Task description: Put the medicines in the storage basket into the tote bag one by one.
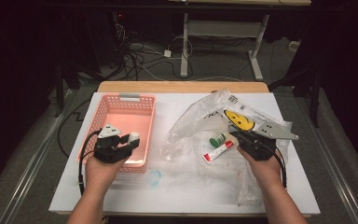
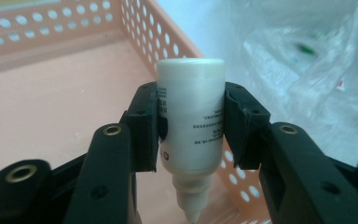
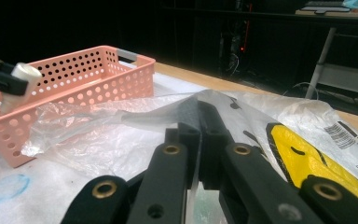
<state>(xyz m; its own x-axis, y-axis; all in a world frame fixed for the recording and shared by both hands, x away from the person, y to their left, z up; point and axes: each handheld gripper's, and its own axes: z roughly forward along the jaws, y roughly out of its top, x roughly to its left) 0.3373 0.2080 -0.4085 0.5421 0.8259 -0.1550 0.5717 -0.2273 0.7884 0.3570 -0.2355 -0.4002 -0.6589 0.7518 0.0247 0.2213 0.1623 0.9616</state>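
1. Landmark: the pink basket [image 1: 103,114] stands on the left part of the white counter [image 1: 177,186], its long side running away from the person. All places below are given relative to this basket.
2. Left gripper [image 1: 129,141]: held in the person's left hand [image 1: 100,170] above the basket's near right corner. A black cable trails from it past the basket's near left corner.
3. Left gripper state: the jaws are clamped on a small white bottle [image 2: 191,116]. In the left gripper view each jaw presses one side of the bottle body, the flat end points away from the camera and the nozzle tip points back toward it.
4. Bottle position: inside the basket's outline, above its floor and close to its right wall [image 2: 165,42]. Whether the bottle touches the floor cannot be told.
5. Blue mark [image 1: 154,177]: a round blue mark lies on the counter just beyond the basket's near right corner.
6. Clear plastic bag [image 1: 191,121]: spread on the counter to the right of the basket, apart from it. It carries a yellow smiley print [image 1: 240,120] on its far right part.
7. Bag contents: a green-capped item [image 1: 217,139] and a white tube with a red end [image 1: 218,151] lie within the bag, well to the right of the basket.
8. Right gripper [image 1: 235,134]: held in the person's right hand [image 1: 263,168], farthest right of the basket, at the bag's right part.
9. Right gripper state: the jaws are closed narrow, pinching a fold of the bag film [image 3: 186,105] between them, as the right gripper view shows.
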